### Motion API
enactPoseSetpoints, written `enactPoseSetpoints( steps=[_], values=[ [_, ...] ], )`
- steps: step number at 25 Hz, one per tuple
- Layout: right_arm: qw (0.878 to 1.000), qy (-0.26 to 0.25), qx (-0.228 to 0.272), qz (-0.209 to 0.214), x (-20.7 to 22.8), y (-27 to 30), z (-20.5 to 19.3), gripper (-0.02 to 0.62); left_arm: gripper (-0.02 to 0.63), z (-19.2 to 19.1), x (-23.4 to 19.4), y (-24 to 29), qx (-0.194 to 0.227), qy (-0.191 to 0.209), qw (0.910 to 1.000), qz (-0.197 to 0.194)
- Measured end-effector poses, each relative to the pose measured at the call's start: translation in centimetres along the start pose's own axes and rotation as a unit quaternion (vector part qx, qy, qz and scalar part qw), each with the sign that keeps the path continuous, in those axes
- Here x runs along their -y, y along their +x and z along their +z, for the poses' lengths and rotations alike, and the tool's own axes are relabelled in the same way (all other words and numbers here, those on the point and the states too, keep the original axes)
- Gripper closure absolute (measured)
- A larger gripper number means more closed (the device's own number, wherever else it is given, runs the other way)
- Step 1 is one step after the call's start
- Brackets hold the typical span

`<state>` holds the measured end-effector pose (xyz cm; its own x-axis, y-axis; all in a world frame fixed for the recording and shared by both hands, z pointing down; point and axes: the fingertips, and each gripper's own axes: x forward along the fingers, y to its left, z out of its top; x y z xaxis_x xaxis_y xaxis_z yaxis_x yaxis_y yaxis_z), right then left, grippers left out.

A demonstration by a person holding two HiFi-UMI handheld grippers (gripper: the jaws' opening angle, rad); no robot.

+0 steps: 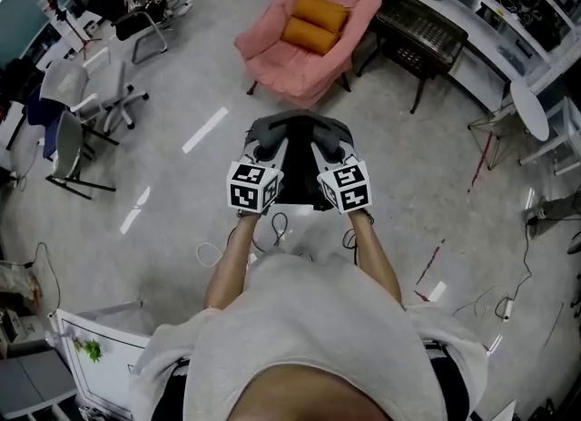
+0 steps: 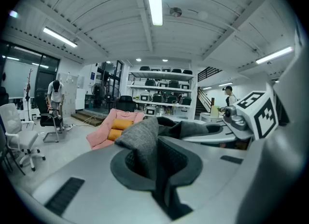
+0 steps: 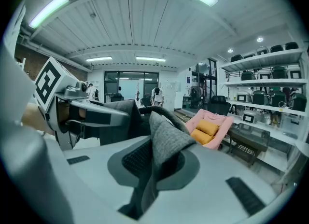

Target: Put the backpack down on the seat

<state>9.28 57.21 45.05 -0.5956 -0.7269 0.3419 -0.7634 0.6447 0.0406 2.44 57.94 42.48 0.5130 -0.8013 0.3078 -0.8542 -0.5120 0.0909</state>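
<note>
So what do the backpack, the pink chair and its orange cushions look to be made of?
Backpack: looks like woven grey fabric, matte. A coarse heathered weave shows up close, and it folds softly.
Pink chair: seems to be soft padded cloth, matte, with rumpled, sagging sides. Its frame can't be judged.
Orange cushions: likely plain cloth, matte and plump. They are too small to show a weave.
</note>
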Motion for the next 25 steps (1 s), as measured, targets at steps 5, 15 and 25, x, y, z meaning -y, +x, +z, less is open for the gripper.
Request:
enactPoseSetpoints(
  steps=[5, 15, 25],
  values=[
    [1.0, 0.001, -0.007, 0.003, 1.2, 0.2, -0.8, 0.567, 0.574, -0.5, 0.4, 1.3, -0.007, -0.005, 1.0, 0.001],
    [1.0, 0.006, -0.019, 0.007, 2.6, 4.6, -0.8, 0.568, 0.574, -0.9, -3.1, 4.2, -0.017, -0.013, 0.9998, 0.0],
    [0.999, -0.002, -0.033, 0.001, 8.1, 14.0, 0.9, 0.567, 0.574, 1.0, -10.7, 12.7, -0.012, -0.021, 0.9996, -0.012]
  ],
)
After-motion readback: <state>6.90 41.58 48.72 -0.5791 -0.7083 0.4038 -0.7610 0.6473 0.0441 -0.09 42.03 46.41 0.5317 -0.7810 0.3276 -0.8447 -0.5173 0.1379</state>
